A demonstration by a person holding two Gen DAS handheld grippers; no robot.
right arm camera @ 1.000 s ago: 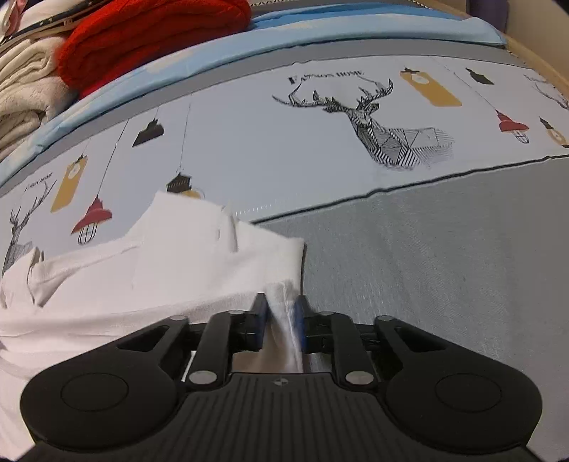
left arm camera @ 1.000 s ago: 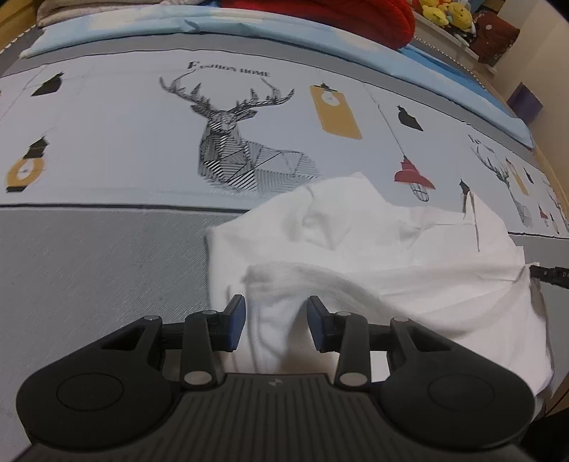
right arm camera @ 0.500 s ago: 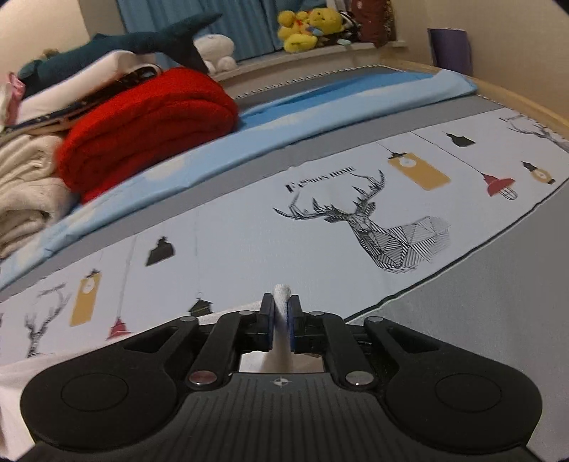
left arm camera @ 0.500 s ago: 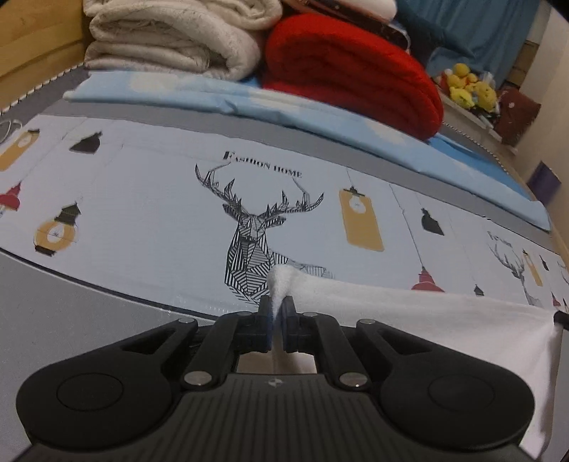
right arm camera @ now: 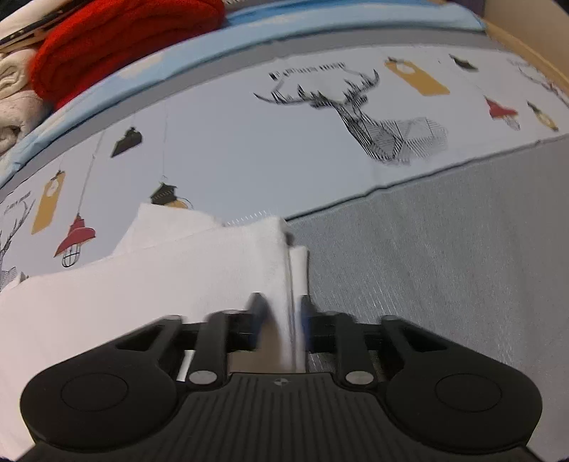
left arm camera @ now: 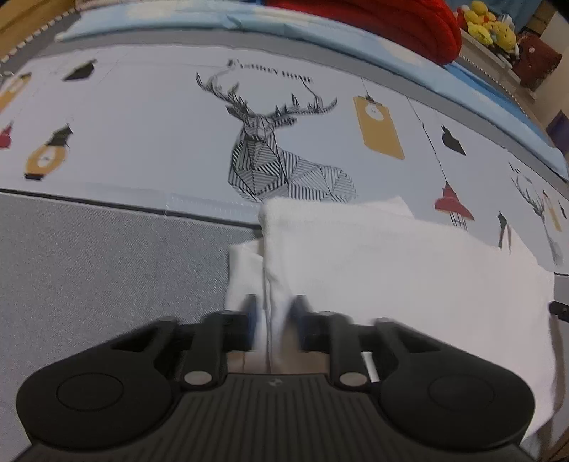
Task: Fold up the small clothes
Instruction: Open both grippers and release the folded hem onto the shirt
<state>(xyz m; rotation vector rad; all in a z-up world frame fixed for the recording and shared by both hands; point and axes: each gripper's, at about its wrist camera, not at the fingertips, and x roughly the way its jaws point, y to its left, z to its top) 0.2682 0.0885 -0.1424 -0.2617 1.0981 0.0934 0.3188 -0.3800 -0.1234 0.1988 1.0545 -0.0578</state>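
BEDROOM: a white garment [left arm camera: 391, 270] lies folded across a printed bedsheet [left arm camera: 142, 124], its two near corners caught in a pair of hand-held grippers. The left gripper [left arm camera: 274, 320] pinches a bunched fold at the cloth's left corner, its blurred blue pads tight against the fabric. The right gripper [right arm camera: 281, 320] is closing its jaws on the opposite corner, with cloth filling the gap between them. Both tools tilt steeply down toward the bed, and the garment stretches sideways between them. Its far edge crosses the dark line where the grey band [left arm camera: 106, 256] meets the sheet's pale panel, stopping just short of a deer print [left arm camera: 263, 152]. A lower layer peeks out beside each held corner. Bare grey fabric lies outside both corners, and pale sheet runs beyond to a red blanket [left arm camera: 391, 17] and a cream blanket [right arm camera: 14, 99] at the head of the bed
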